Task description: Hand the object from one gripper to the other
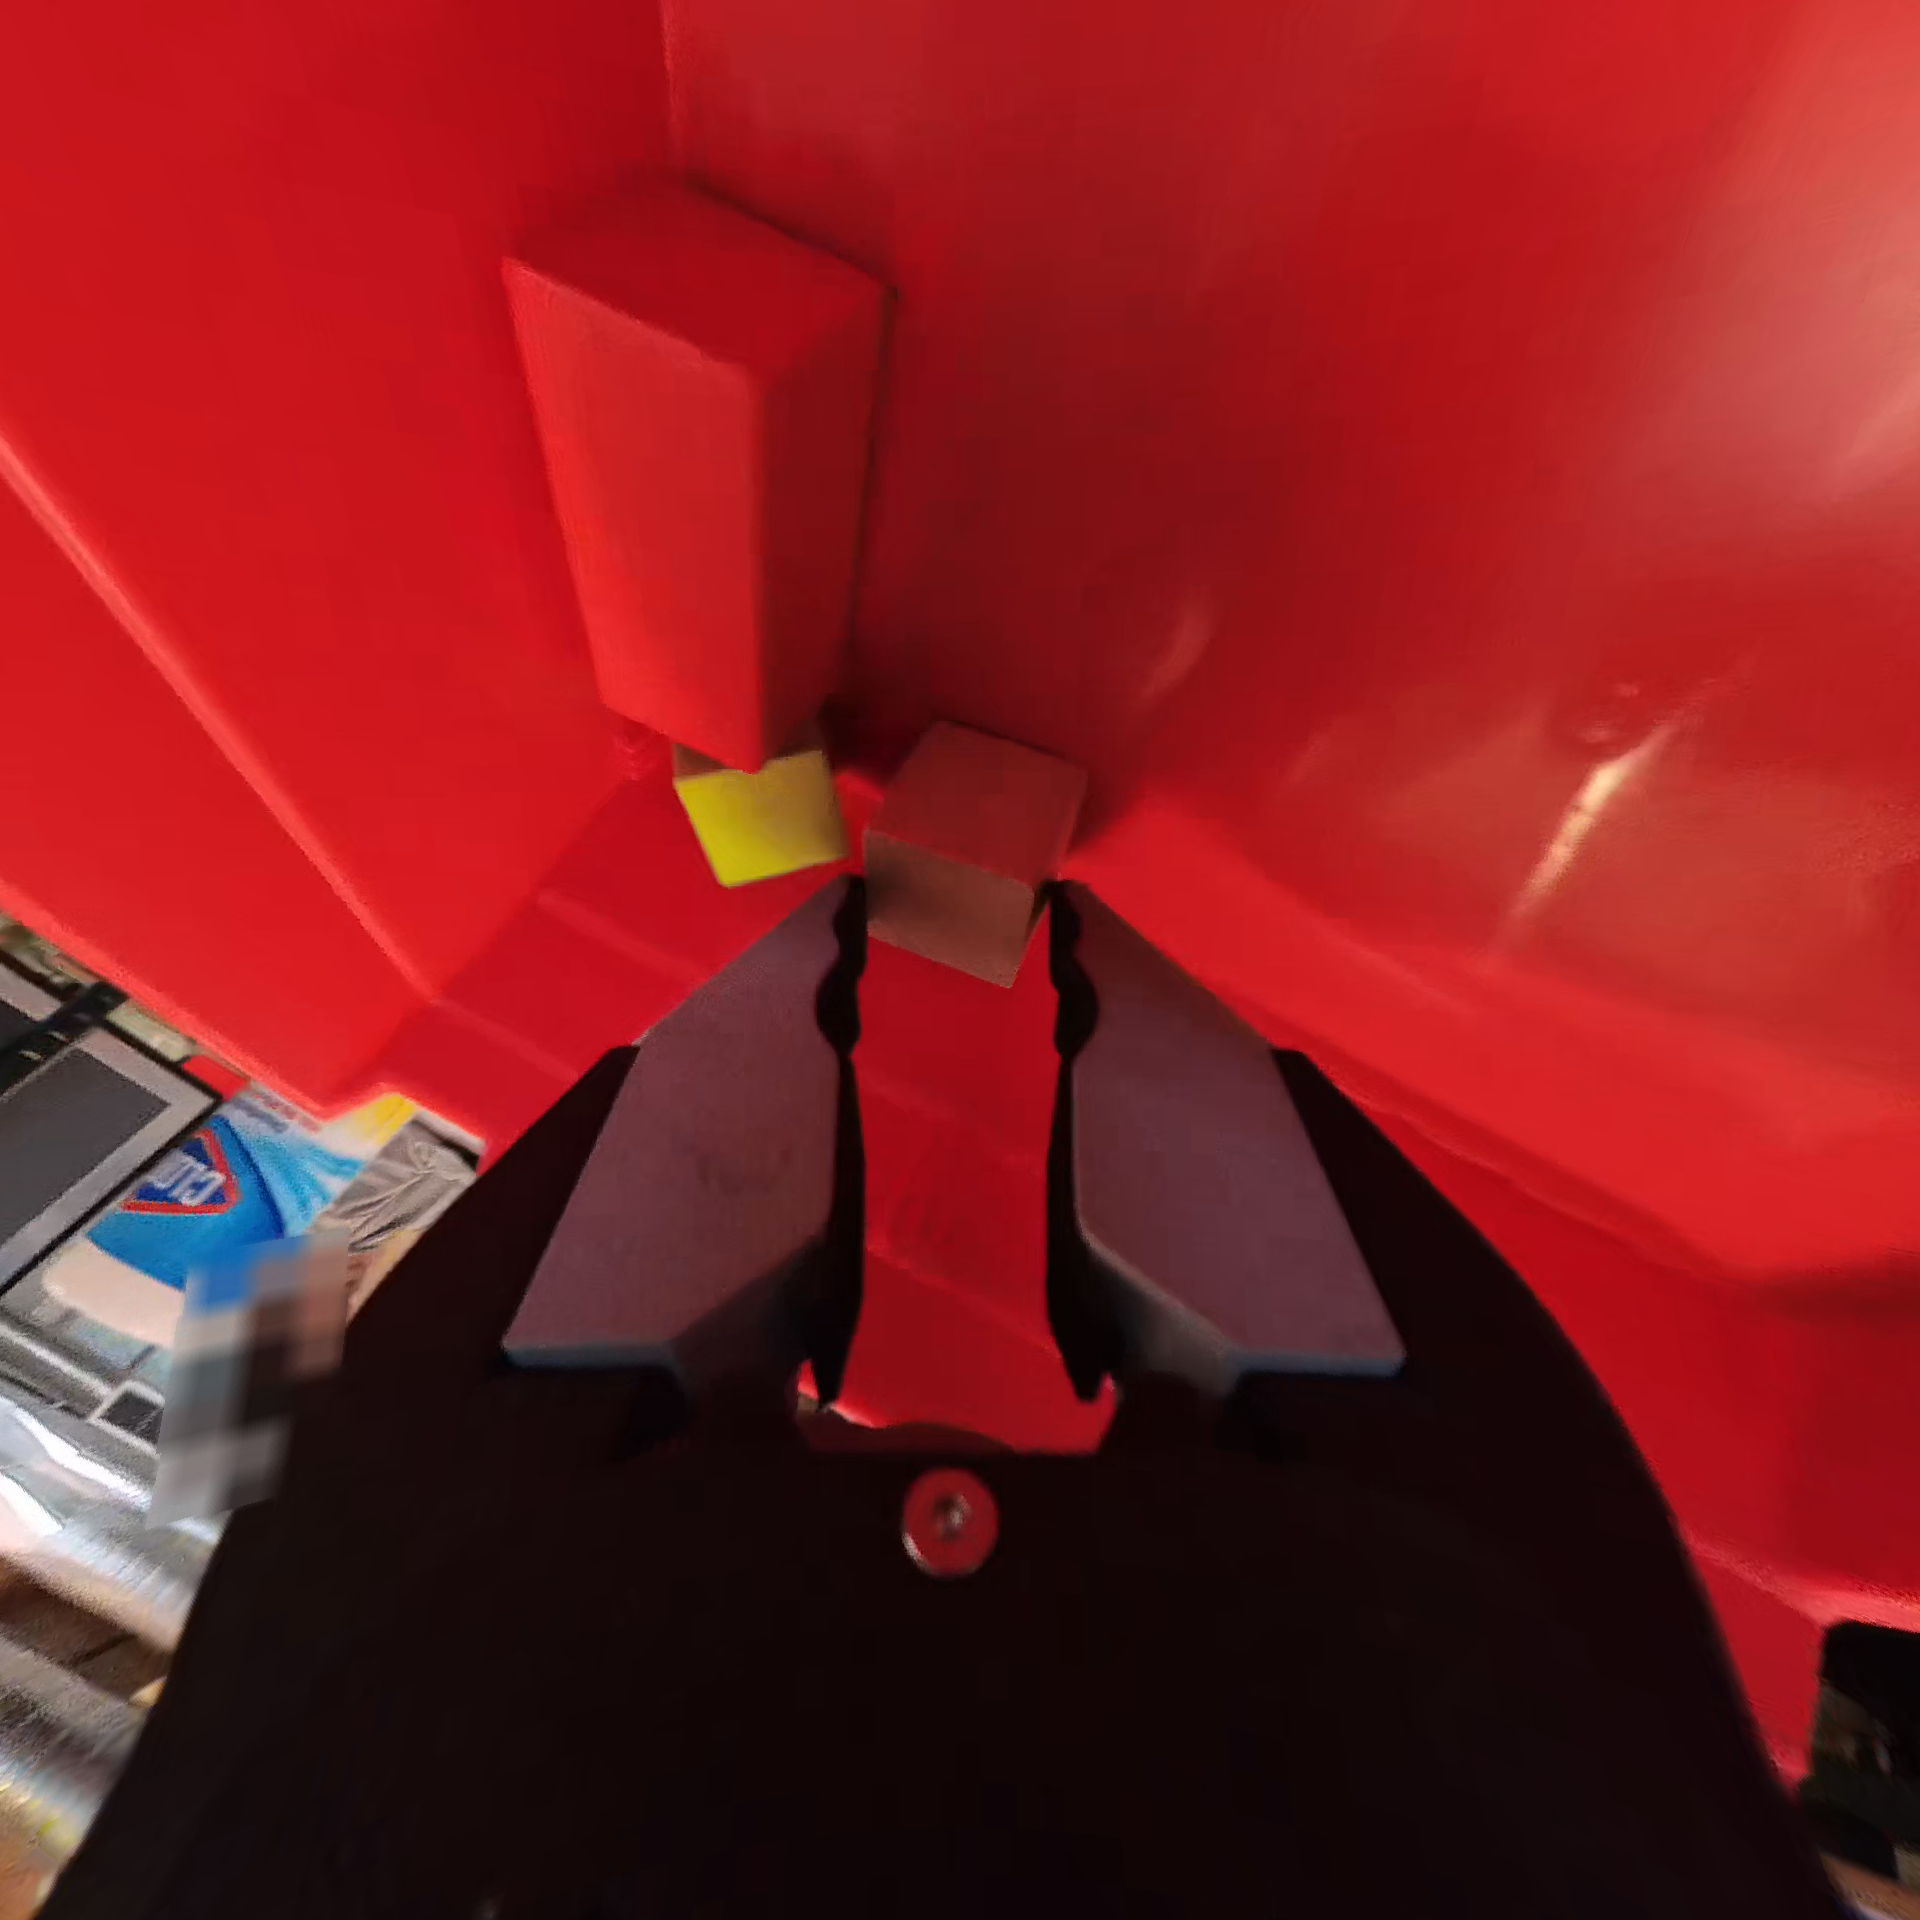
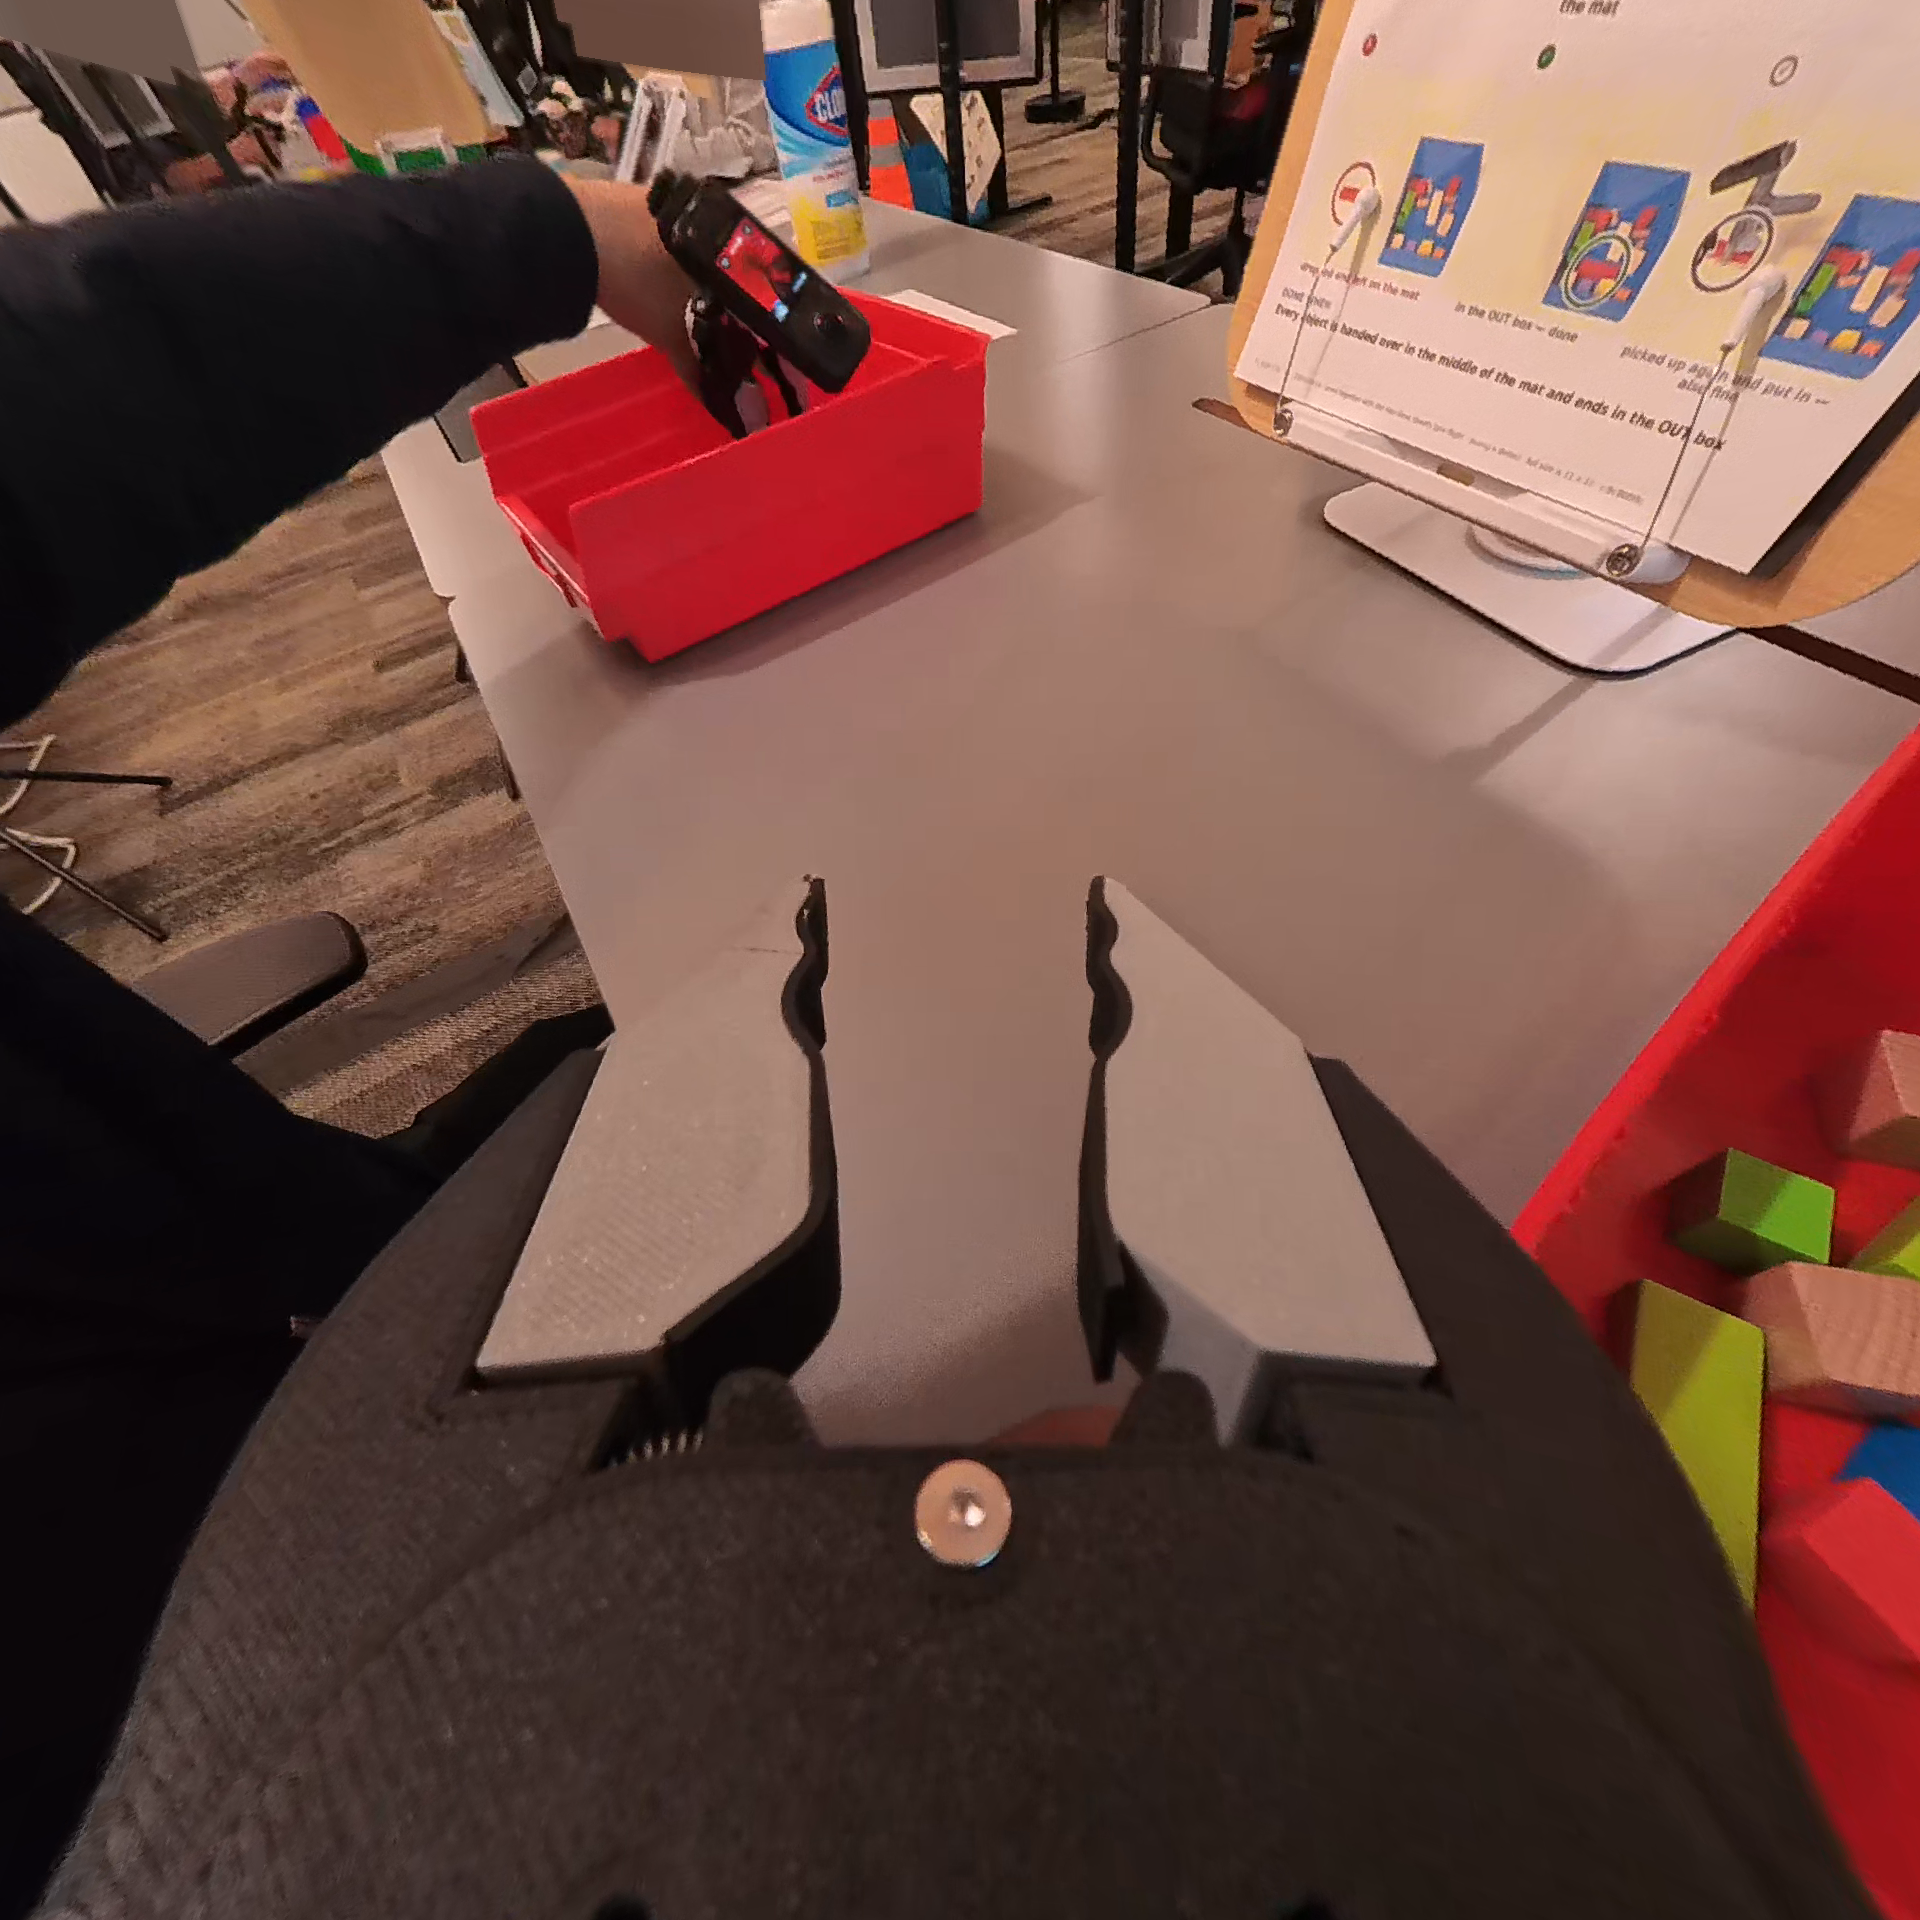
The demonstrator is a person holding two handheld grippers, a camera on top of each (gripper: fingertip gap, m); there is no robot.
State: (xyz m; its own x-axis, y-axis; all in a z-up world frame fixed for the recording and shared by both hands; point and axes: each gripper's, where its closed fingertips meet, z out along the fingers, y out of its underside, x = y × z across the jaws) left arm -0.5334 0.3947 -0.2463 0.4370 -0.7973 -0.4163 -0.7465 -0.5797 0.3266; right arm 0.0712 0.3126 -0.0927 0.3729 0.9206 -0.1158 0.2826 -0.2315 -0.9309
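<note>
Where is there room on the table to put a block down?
The grey table is bare between the far red bin, the paper stand and the right claw. The near red bin of blocks is crowded.

You have two grippers: the left [image 1: 951, 894] and the right [image 2: 956, 904]. Two red bins sit on the table: the far bin [image 2: 790, 520] and the near bin [image 2: 1704, 1039]. In the far bin you can count three blocks: one red block [image 1: 686, 468], one yellow block [image 1: 764, 821], one tan block [image 1: 966, 862]. In the near bin, cut by the frame edge, there are perhaps seven blocks, two or three green blocks [image 2: 1756, 1216] among them. One wipes tub [image 2: 816, 135], one instruction sheet [image 2: 1558, 270].
</note>
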